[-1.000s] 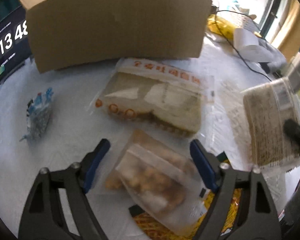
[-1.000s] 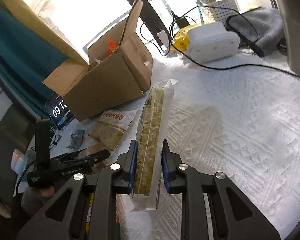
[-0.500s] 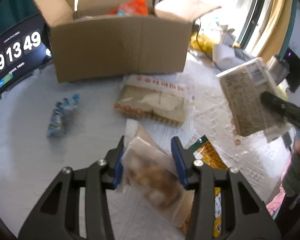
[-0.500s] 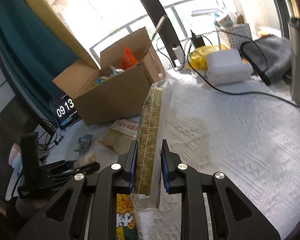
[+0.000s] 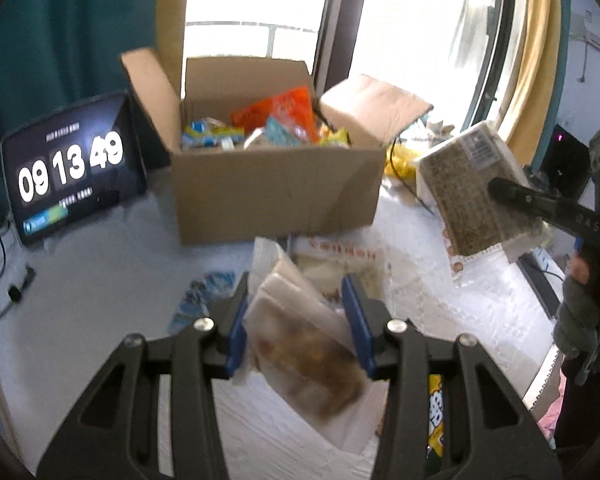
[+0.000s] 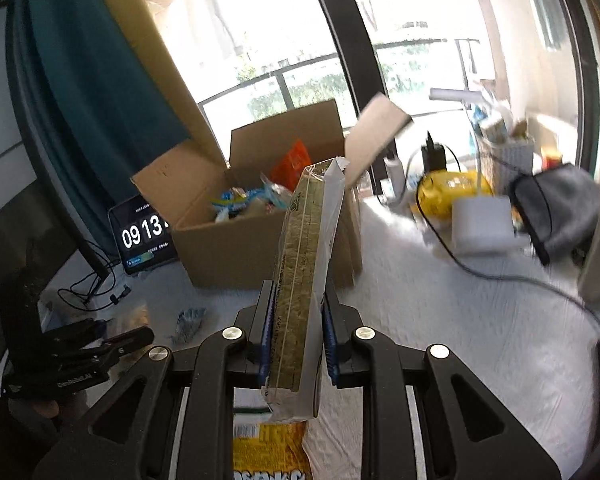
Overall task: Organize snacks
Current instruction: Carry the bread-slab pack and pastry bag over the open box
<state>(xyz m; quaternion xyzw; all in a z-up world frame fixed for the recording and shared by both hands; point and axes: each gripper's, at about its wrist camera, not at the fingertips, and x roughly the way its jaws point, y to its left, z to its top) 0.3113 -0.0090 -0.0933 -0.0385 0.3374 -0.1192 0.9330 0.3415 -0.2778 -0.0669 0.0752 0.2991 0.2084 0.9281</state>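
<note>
My left gripper point(image 5: 298, 320) is shut on a clear bag of brown snacks point(image 5: 304, 344), held above the white table. My right gripper point(image 6: 296, 332) is shut on a flat pack of greenish-brown bars point(image 6: 306, 276), lifted on edge; in the left wrist view the same pack point(image 5: 472, 188) hangs at the right. An open cardboard box point(image 5: 272, 192) with several colourful snack packets stands ahead of both. On the table lie a pack with orange print point(image 5: 344, 264), a small blue packet point(image 5: 202, 300) and a yellow bag point(image 6: 268, 452).
A tablet showing a clock point(image 5: 68, 168) leans left of the box. Cables point(image 6: 480, 268), a white device point(image 6: 482, 224), a yellow bag point(image 6: 448, 192) and a grey cloth point(image 6: 560, 208) sit at the right. A person's sleeve point(image 5: 584, 320) is at the right edge.
The left gripper closed on the clear snack bag and lifted it off the table. Both grippers rose with their packs, so the open top of the box came into view.
</note>
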